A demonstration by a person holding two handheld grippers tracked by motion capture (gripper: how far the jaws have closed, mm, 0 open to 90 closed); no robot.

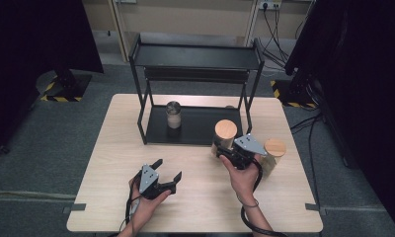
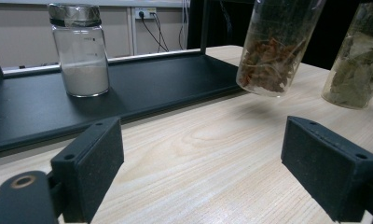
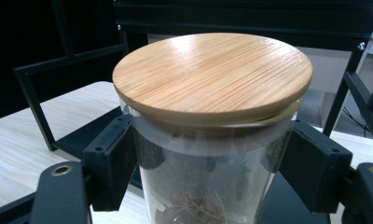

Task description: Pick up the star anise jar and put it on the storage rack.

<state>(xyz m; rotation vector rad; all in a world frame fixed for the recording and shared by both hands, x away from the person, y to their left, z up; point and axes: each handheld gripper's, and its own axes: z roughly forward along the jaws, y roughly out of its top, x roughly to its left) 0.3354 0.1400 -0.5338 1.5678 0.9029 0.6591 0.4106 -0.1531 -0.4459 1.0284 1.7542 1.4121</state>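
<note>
Right tool (image 3: pixel 212 158) clamped on wood-lidded jar (image 3: pixel 212 93), contents blurred behind glass; left tool (image 2: pixel 203 172) apart, empty.

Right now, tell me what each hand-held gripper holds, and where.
The right hand-held gripper clamps the wooden-lidded glass jar just below its lid, lifted off the table. The left hand-held gripper holds nothing.

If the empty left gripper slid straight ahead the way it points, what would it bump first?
Probably the front edge of the black metal rack's bottom shelf; the open left gripper has bare wooden table before it. Depth is uncertain.
</note>
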